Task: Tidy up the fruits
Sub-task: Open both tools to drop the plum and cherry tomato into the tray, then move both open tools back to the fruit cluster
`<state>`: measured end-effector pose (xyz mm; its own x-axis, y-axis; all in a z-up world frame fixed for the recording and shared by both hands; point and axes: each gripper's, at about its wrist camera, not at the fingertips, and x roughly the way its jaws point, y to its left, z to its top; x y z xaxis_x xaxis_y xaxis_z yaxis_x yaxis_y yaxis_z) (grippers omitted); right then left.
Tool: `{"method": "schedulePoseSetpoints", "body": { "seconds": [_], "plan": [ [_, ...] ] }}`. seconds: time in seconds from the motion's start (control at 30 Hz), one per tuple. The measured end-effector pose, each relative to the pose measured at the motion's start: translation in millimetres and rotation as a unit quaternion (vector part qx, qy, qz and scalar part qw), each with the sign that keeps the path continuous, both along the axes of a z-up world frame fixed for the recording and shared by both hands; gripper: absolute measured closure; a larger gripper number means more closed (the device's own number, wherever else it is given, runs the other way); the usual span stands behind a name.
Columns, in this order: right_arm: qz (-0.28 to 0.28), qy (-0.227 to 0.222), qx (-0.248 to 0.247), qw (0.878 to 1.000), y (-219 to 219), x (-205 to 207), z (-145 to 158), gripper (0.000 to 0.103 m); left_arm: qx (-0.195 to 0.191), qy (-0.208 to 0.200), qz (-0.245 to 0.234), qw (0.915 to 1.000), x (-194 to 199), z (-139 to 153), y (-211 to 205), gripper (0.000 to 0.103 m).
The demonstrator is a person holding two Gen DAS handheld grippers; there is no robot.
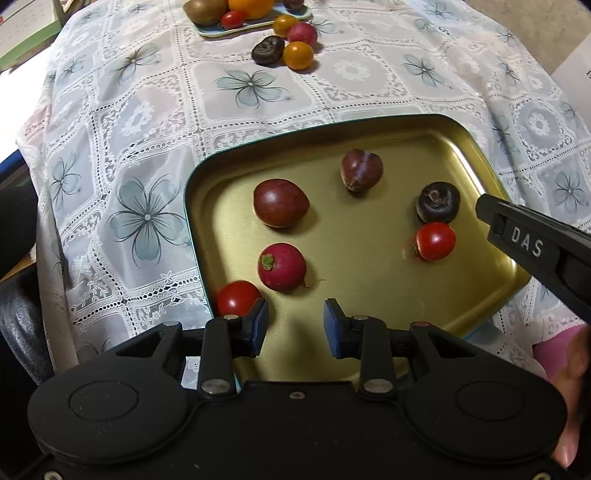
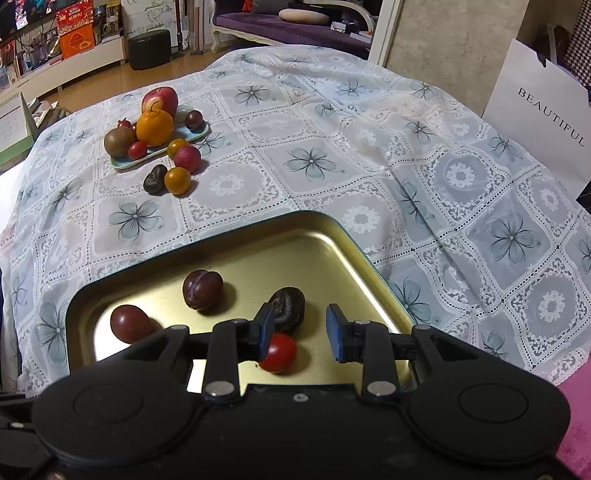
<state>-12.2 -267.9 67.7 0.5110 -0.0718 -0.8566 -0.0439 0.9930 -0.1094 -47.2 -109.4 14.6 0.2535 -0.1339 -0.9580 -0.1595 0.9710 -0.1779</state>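
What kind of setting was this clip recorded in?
Most likely a home living room: a table under a floral lace tablecloth, a purple sofa behind it, and cluttered shelves along the wall.

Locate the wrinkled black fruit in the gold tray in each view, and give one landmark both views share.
Left wrist: wrinkled black fruit lies at the gold tray right side, just above a red cherry tomato.
Right wrist: it lies centre, behind the right gripper left finger.
Shared landmark: that tomato beside it.

Black claw [image 1: 295, 325] bodies, blue pads [image 1: 261, 321], silver screws, white "DAS" lettering, pink sleeve [image 1: 554, 350]
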Motion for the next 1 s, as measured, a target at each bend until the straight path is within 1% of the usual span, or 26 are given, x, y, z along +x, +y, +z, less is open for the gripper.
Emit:
{"method": "schedulePoseSetpoints", "body": {
  "seconds": [0.1,0.23,0.43,0.53,0.63,0.8,0.87,0.93,1.0],
  "plan": [
    [-0.002,0.001,0.008,1.0,-0.7,1.5,-0.5,0.071,0.001,0.005,0.005,1.0,1.3,-3.0,2.0,0.062],
    [-0.008,0.003,0.033,0.999,-4.1,3.4,-1.3,0.071,0.009,0.002,0.006,0.9999,3.9,-4.0,5.9,0.062],
    [-0.018,0.011,0.078,0.997,-8.8,9.0,-2.7,0.07,0.017,-0.019,0.017,0.9995,15.7,5.1,22.3,0.062],
    [-0.022,0.003,0.097,0.995,-7.9,11.4,-0.8,0.069,0.025,-0.029,0.023,0.999,26.4,9.4,34.1,0.062],
    [-0.019,-0.006,0.095,0.995,0.6,15.3,2.4,0.067,0.033,-0.036,0.031,0.9983,38.3,12.6,46.1,0.062],
    [0.004,0.004,0.095,0.995,22.3,29.6,4.0,0.066,0.034,-0.042,0.044,0.9976,60.2,15.4,67.1,0.062],
    [0.011,0.007,0.097,0.995,31.7,38.0,5.0,0.065,0.039,-0.046,0.044,0.9972,69.1,15.9,73.4,0.062],
    [0.015,0.0,0.099,0.995,40.3,45.4,7.2,0.065,0.045,-0.049,0.042,0.9969,77.3,16.0,77.8,0.062],
    [0.011,-0.005,0.089,0.996,48.3,53.9,9.5,0.063,0.048,-0.051,0.039,0.9968,87.1,16.1,82.8,0.062]
  ]
}}
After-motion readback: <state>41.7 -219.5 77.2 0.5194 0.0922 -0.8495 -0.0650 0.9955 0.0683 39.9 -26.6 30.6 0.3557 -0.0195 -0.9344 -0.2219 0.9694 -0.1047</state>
